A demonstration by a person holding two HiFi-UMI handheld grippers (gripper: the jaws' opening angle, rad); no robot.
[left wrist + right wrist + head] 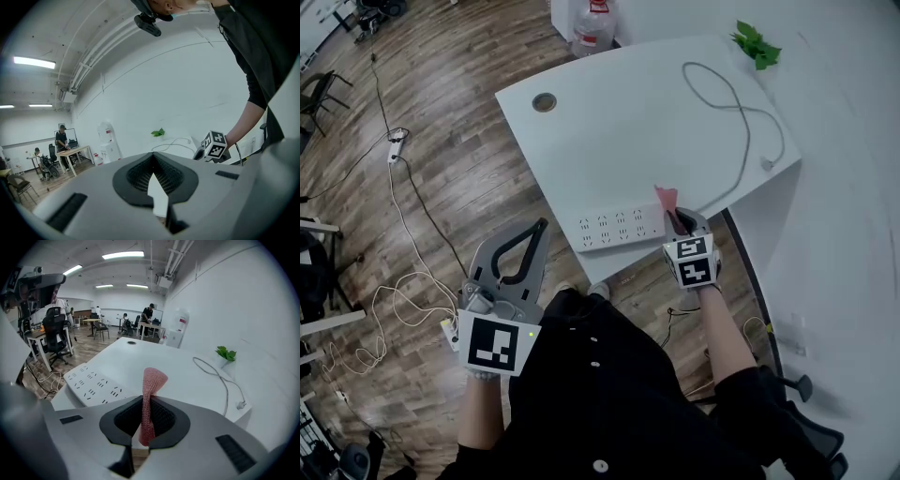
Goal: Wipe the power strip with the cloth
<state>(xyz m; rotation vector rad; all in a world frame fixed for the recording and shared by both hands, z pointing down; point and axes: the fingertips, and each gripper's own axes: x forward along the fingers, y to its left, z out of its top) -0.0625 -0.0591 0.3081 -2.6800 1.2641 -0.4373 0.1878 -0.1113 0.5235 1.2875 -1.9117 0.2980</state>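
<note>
A white power strip (619, 228) (93, 385) lies along the near edge of the white table (628, 122). Just right of its end, my right gripper (679, 221) (144, 401) is shut on a pink knitted cloth (666, 198) (151, 385), which sticks up from the jaws. The cloth hangs apart from the strip. My left gripper (541, 226) (152, 157) is held off the table to the left, over the wooden floor. Its jaws are shut with nothing between them, and it points up toward the wall.
A grey cable (733, 103) (220, 376) loops across the back right of the table, near a small green plant (757, 43) (225, 353). A round cable port (544, 102) sits at the far left corner. Wires (394, 281) trail over the floor. A water jug (593, 28) stands behind the table.
</note>
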